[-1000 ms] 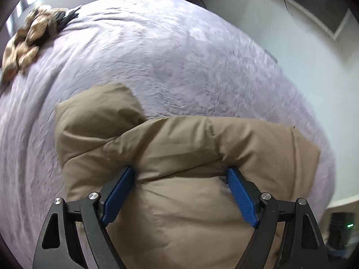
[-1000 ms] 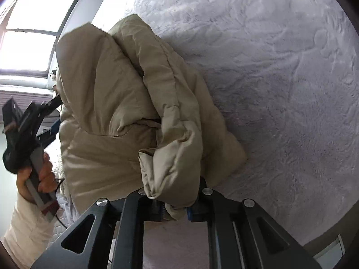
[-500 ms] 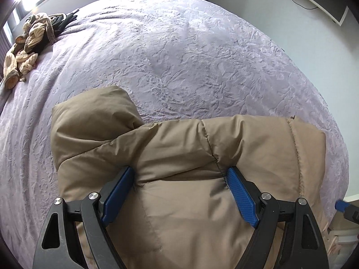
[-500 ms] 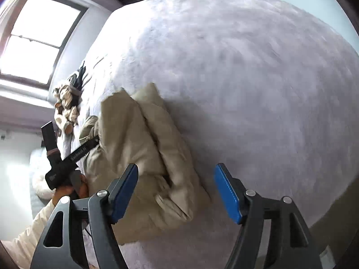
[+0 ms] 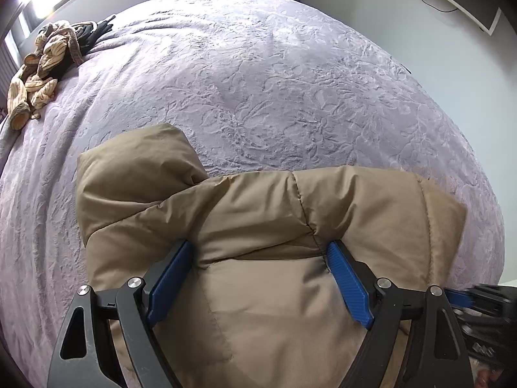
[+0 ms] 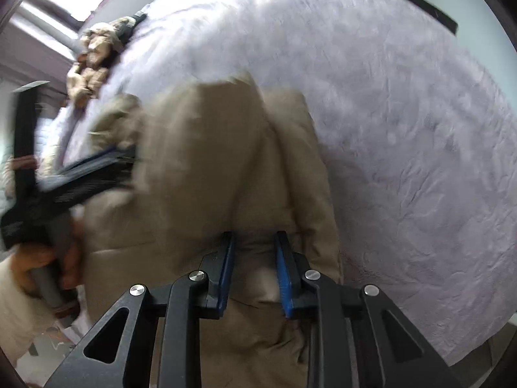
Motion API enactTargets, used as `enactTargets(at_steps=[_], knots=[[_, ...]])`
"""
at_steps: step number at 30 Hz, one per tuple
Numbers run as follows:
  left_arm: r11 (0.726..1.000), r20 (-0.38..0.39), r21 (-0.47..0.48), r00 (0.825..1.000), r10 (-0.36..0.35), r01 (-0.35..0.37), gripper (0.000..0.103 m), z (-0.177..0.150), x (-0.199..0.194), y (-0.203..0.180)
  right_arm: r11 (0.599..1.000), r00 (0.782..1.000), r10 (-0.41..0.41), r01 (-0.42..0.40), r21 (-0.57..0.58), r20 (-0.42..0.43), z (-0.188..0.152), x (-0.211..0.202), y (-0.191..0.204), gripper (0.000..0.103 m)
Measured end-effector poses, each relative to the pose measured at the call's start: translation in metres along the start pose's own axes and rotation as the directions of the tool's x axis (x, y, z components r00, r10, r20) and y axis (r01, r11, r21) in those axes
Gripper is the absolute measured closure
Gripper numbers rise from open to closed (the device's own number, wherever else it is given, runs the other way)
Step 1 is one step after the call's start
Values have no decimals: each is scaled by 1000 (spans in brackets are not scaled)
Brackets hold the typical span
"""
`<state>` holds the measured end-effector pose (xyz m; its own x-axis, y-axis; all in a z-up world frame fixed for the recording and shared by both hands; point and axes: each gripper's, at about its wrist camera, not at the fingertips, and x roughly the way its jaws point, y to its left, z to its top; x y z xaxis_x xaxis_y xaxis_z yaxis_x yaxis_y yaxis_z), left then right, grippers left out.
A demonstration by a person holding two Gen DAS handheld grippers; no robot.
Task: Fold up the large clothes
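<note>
A tan puffer jacket (image 5: 258, 232) lies bunched on the near edge of a lilac bed (image 5: 258, 80). My left gripper (image 5: 258, 252) is open wide, its blue pads (image 5: 168, 284) pressed down into the jacket on either side of a fold. In the right wrist view the jacket (image 6: 206, 168) fills the middle. My right gripper (image 6: 255, 242) has its jaws narrowed around a bunched ridge of the jacket, with a gap still showing between the pads. The left gripper (image 6: 64, 187) and the hand holding it show at the left, blurred.
A heap of striped and dark clothes (image 5: 48, 55) lies at the bed's far left corner, also in the right wrist view (image 6: 97, 51). A pale wall (image 5: 452, 48) runs along the right side of the bed. The right gripper's tip (image 5: 478, 297) shows at the lower right.
My right gripper let go of the jacket, opened wide, then came back down and narrowed onto a ridge of it. The left gripper stayed open on the jacket.
</note>
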<state>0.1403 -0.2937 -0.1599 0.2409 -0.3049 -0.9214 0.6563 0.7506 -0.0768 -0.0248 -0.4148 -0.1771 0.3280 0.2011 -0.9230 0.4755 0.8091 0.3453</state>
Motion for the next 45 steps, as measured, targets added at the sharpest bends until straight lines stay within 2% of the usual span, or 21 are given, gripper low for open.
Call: enactTargets(at_steps=[3,5,7,9,14,17,20,22,23,25,28,30,32,36,37,39,40,41,45], knots=[[1000,-4,6,1000,-2,2,18,1,-4,1,995,998,52,-49,82,-36,1,18,-20,77],[999,-6,-10,999,-34,34,18,0,-12,7,990,996,79,-75,116,-35,1,20,-28,79],[996,-11,-32,996,-83,83,18,-5,-23,18,991,996,82,-79,106,-30,-1,19,-28,79],[994,-14,-41,995,-103,102,18,-11,-31,26,992,996,85,-82,96,-28,-3,18,-27,79],[995,-33,-60,996,-85,83,18,-30,-52,46,991,995,93,-90,101,-25,-2,20,-24,78],[985,-49,-144,994,-100,92,18,-46,-63,66,991,995,94,-91,103,-25,-3,18,-27,76],[964,-27,-241,992,-122,112,0,-64,-71,87,991,996,84,-81,102,-27,-4,15,-26,76],[947,-14,-287,988,-151,141,0,-74,-73,98,992,997,78,-75,101,-29,-3,14,-24,75],[933,-14,-318,983,-185,171,0,-80,-72,105,992,997,76,-72,100,-29,-2,13,-24,75],[884,-8,-392,960,-280,254,0,-91,-65,118,993,997,69,-65,97,-32,-2,13,-22,72],[784,-2,-494,902,-432,375,0,-107,-48,132,994,997,63,-59,93,-37,0,13,-22,70],[723,5,-542,862,-507,428,0,-116,-37,137,995,998,55,-52,88,-38,1,13,-21,69],[687,11,-559,833,-553,464,0,-123,-29,137,995,998,52,-49,86,-39,1,13,-20,68],[699,-24,-553,830,-557,454,0,-131,-18,133,994,998,56,-53,91,-41,2,11,-20,63],[697,-27,-554,827,-561,455,0,-131,-15,133,994,997,62,-58,93,-41,2,10,-20,57],[695,-26,-551,823,-567,462,0,-134,-15,132,991,995,98,-95,91,-34,3,1,-19,39],[699,-26,-547,825,-565,461,0,-134,-16,131,990,993,115,-112,85,-25,3,-4,-19,24],[699,-27,-548,825,-565,460,0,-135,-16,131,989,992,130,-128,76,-10,3,-12,-19,18],[688,-28,-559,818,-574,463,0,-139,-13,130,990,991,131,-132,55,19,7,-32,-25,18]])
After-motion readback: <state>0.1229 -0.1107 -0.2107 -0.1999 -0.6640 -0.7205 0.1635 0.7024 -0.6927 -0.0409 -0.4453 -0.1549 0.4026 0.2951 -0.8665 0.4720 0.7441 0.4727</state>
